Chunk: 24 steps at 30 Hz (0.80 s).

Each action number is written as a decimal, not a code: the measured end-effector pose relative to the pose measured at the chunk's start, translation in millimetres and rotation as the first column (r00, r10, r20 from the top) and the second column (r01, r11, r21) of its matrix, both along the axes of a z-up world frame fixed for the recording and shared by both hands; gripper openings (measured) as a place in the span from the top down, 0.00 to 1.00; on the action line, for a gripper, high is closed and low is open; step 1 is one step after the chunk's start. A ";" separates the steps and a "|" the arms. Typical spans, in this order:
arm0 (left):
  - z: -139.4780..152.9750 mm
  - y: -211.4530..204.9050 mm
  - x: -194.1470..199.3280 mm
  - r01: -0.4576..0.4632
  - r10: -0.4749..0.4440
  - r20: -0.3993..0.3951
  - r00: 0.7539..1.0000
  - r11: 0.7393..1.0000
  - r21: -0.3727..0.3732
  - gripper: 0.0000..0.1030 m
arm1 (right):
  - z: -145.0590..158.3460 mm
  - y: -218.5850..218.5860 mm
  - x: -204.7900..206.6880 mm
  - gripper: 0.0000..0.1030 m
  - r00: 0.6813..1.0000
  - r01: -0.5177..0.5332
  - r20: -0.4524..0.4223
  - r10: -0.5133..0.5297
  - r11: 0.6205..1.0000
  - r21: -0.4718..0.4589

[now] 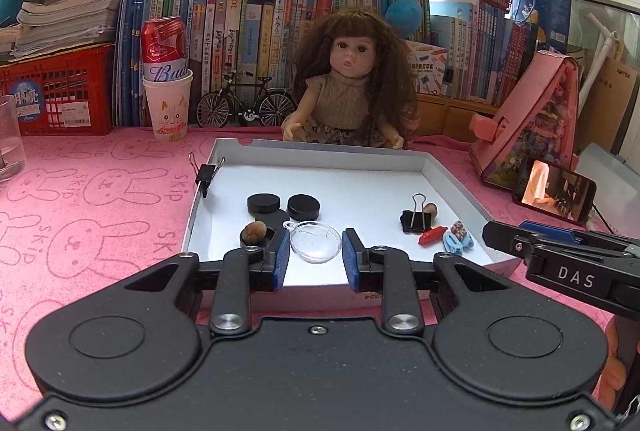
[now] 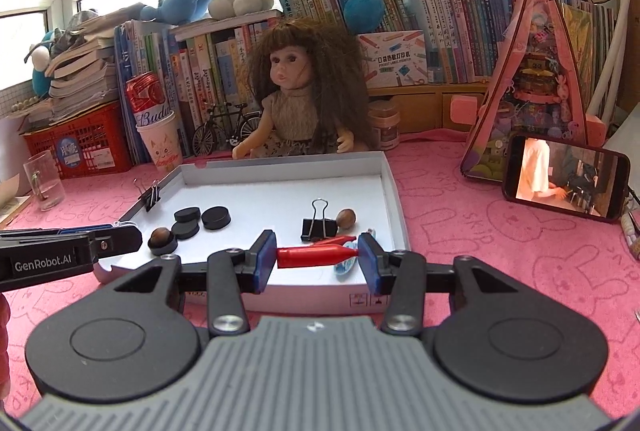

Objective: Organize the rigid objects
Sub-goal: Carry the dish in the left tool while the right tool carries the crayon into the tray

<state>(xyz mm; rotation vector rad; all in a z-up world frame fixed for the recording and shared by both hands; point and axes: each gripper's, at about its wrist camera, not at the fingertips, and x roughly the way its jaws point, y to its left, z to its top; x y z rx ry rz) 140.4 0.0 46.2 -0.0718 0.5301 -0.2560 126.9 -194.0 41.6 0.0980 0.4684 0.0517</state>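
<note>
My left gripper (image 1: 316, 260) is shut on a clear round plastic dish (image 1: 316, 242), held just above the near edge of the white tray (image 1: 320, 148). My right gripper (image 2: 316, 259) is shut on a red pepper-shaped piece (image 2: 316, 256), gripped end to end over the tray's (image 2: 280, 173) front right. In the tray lie black discs (image 1: 263, 203), a nut on a black disc (image 1: 254, 233), a black binder clip (image 1: 416, 219) with a nut (image 1: 431, 209) behind it, another red piece (image 1: 432, 236) and a light blue clip (image 1: 458, 238). A second binder clip (image 1: 206, 177) grips the tray's left wall.
A doll (image 1: 348, 87) sits right behind the tray on the pink cloth. A phone (image 2: 564, 183) leans on a pink toy house (image 2: 536, 71) at the right. A paper cup holding a can (image 1: 168, 107) and a glass (image 1: 8, 139) stand at the left, with books behind.
</note>
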 end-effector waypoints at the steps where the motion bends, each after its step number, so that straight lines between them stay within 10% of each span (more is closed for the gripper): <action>1: -0.2 0.3 2.9 -0.003 0.003 -0.003 1.000 1.000 0.001 0.74 | 0.3 -0.5 1.5 0.51 1.000 0.002 0.000 -0.002 1.000 0.001; 24: -11.1 11.8 65.7 -0.079 0.078 -0.077 0.994 0.997 -0.014 0.74 | -6.5 -21.9 54.5 0.51 0.996 0.048 -0.077 -0.041 0.994 0.098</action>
